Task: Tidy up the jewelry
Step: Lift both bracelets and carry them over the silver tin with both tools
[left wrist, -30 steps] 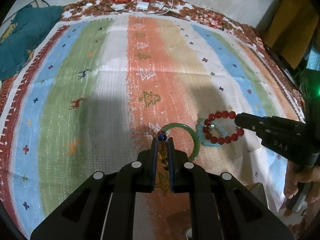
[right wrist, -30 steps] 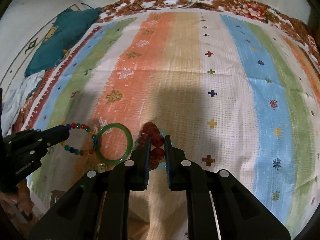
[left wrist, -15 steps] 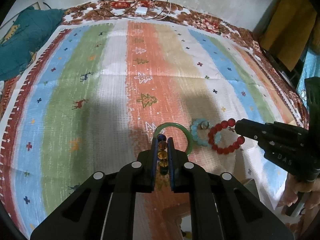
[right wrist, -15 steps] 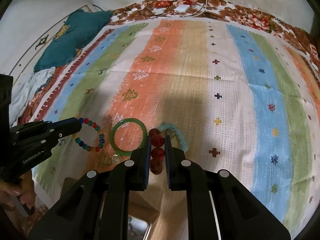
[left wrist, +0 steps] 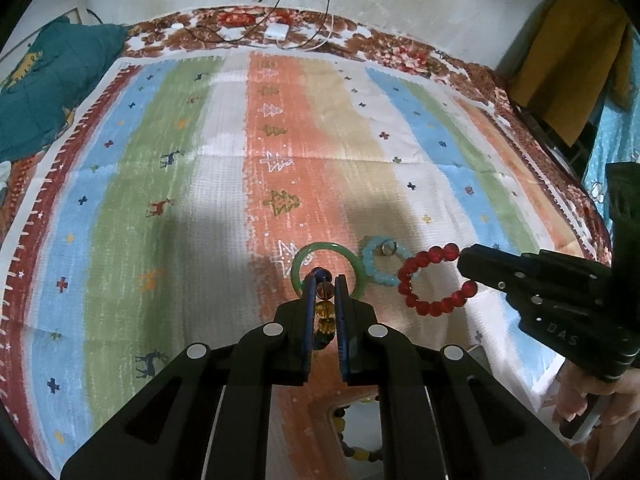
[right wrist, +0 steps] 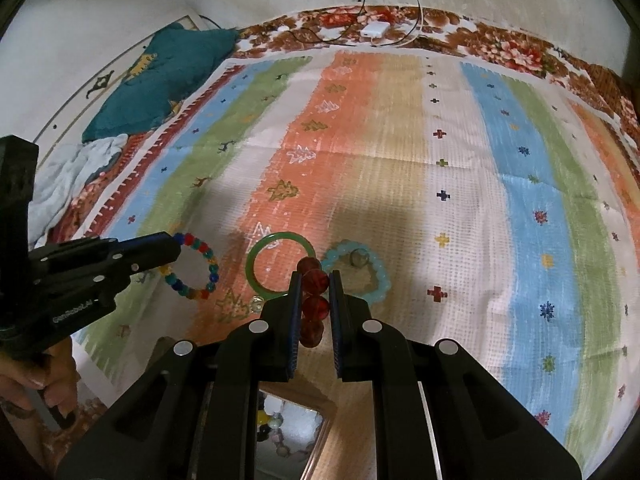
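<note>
Over the striped blanket (left wrist: pixel 224 208) both grippers hang side by side. Left gripper (left wrist: pixel 324 280) is clenched on a multicolour bead bracelet (right wrist: pixel 196 268), its amber and blue beads pinched between the fingers (left wrist: pixel 308 312). Right gripper (right wrist: pixel 314 280) is clamped on a red bead bracelet (left wrist: pixel 432 280), the loop dangling from its tips off the blanket. Down on the blanket lie a green bangle (right wrist: pixel 280 266) and, just to its right, a pale blue bead bracelet (right wrist: pixel 360 276) with a small ring (right wrist: pixel 358 258) inside it. A clear bead (right wrist: pixel 256 302) sits by the bangle's near edge. Beneath the grippers, an open box (right wrist: pixel 288 432) shows more beads. Far end: teal cloth (left wrist: pixel 48 80), white charger (left wrist: pixel 277 31).
</note>
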`<state>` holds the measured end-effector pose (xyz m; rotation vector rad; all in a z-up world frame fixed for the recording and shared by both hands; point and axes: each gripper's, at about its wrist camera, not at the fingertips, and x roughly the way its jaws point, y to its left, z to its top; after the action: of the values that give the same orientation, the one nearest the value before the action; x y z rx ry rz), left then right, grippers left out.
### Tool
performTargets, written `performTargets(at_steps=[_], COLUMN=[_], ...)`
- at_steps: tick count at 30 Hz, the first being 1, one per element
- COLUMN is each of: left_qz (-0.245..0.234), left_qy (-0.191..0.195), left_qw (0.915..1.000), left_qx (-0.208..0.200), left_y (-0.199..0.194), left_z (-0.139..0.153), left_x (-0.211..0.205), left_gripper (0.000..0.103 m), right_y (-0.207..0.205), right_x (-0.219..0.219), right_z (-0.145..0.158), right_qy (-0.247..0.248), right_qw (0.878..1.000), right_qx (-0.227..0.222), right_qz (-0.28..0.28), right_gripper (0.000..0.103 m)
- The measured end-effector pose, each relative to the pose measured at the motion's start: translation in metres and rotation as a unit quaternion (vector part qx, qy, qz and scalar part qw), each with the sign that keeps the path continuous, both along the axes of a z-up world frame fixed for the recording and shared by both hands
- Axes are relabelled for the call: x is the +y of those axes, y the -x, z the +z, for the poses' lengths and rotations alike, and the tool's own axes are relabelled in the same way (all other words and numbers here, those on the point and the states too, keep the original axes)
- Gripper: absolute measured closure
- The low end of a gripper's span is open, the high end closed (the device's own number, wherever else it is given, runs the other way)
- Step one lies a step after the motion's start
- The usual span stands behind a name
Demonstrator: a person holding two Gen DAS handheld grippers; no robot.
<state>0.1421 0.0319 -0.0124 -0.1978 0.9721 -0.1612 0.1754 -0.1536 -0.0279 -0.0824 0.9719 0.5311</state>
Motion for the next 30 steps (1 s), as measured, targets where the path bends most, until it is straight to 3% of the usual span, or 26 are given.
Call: performTargets(at_steps=[10, 30], left_qz=[-0.008, -0.022], left_qy=[0.006, 0.006], left_qw=[0.9996, 0.9985], left_qx=[-0.025, -0.049], left_y=[0.017, 0.041], left_z=[0.020, 0.036], left_x=[-0.007, -0.017], left_gripper=[0.094, 0.094], right_y=[0.018, 0.054], right_x=[-0.006, -0.012], right_z=[0.012, 0.032], right_qy=[-0.030, -0.039], right_qw=[0.999, 0.998], right_qx=[-0.004, -0.038], right_qz=[0.010, 0.029], right_gripper=[0.089, 0.089])
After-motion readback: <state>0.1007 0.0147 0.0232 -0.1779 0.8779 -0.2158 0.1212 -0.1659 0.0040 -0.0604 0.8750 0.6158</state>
